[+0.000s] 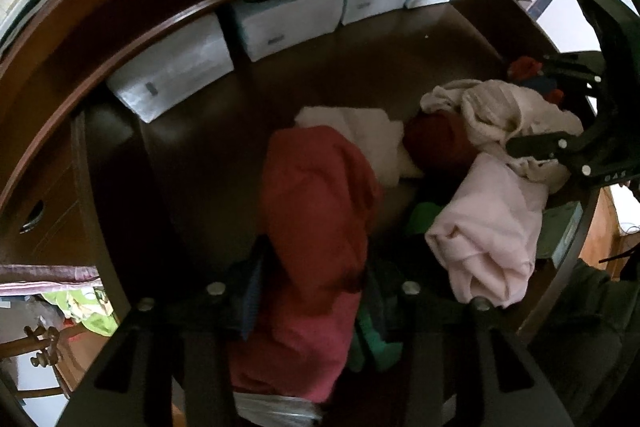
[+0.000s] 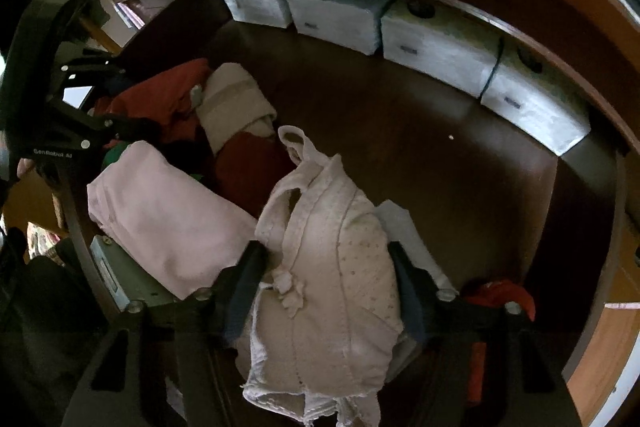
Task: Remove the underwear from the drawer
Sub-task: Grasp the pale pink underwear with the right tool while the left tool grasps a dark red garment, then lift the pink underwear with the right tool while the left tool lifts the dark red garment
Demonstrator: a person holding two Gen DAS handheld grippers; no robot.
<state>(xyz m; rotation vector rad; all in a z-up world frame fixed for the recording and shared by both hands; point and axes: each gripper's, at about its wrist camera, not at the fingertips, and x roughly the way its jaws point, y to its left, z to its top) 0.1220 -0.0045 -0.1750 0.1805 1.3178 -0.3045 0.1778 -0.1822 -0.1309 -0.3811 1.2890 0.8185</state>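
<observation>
Inside the open dark wooden drawer (image 1: 360, 51): left gripper (image 1: 312, 291), jaws clamped on a red garment (image 1: 316, 211); right gripper (image 2: 328, 291), jaws pressed against a cream bra (image 2: 332, 267). Alongside, a folded pink garment (image 2: 160, 211); behind, white boxes (image 2: 436, 47) along the back wall.

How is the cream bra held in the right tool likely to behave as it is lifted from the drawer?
Probably floppy: the cream bra already sags and folds between the right tool. Likely light, being thin fabric. Its loose strap may trail and could snag the pale pink garment beside it.
</observation>
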